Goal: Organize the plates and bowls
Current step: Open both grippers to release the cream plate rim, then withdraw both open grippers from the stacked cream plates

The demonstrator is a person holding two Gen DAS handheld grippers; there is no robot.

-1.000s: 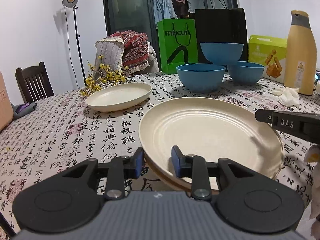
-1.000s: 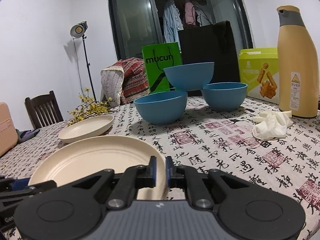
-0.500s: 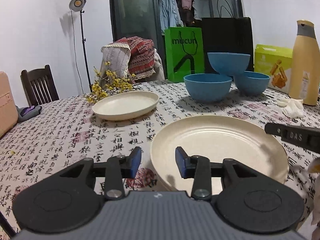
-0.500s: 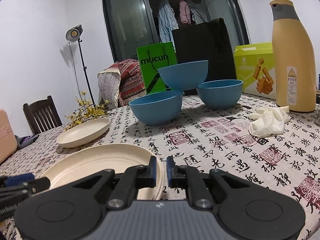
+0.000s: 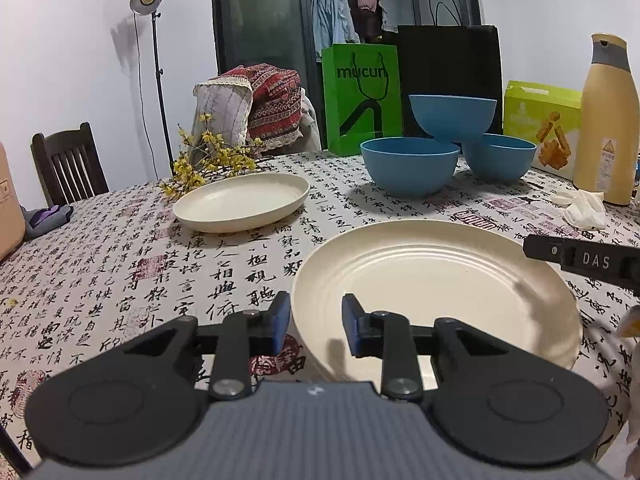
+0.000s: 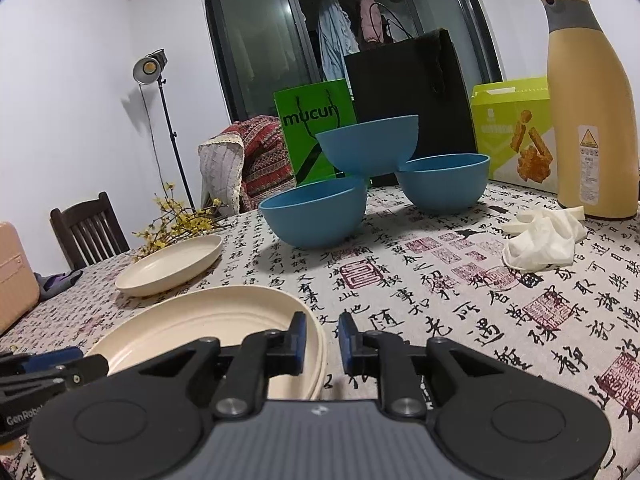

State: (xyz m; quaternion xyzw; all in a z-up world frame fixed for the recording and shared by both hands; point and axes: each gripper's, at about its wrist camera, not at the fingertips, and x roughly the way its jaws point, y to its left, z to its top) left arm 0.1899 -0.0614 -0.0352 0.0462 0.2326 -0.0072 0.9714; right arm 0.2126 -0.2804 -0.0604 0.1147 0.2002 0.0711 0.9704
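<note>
Large cream ribbed plate (image 5: pixel 440 280) lies flat on the printed-cloth surface (image 5: pixel 120 280), its rim between the parted pads of both left tongs (image 5: pixel 312 326) and right tongs (image 6: pixel 322 342); both have just been shifting, neither clenched. Remaining: smaller cream plate (image 5: pixel 242 200) apart; three blue bowls (image 5: pixel 410 164) loosely piled, not nested.

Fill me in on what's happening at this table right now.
A person with a claw in each hand is sorting dishes. Both claws sit at the big cream plate: the left claw straddles its near rim and has just been closing, the right claw straddles the opposite rim and has just been opening. Neither clearly clamps it. A smaller cream plate lies further back, and three blue bowls stand piled behind, one perched on two.
</note>
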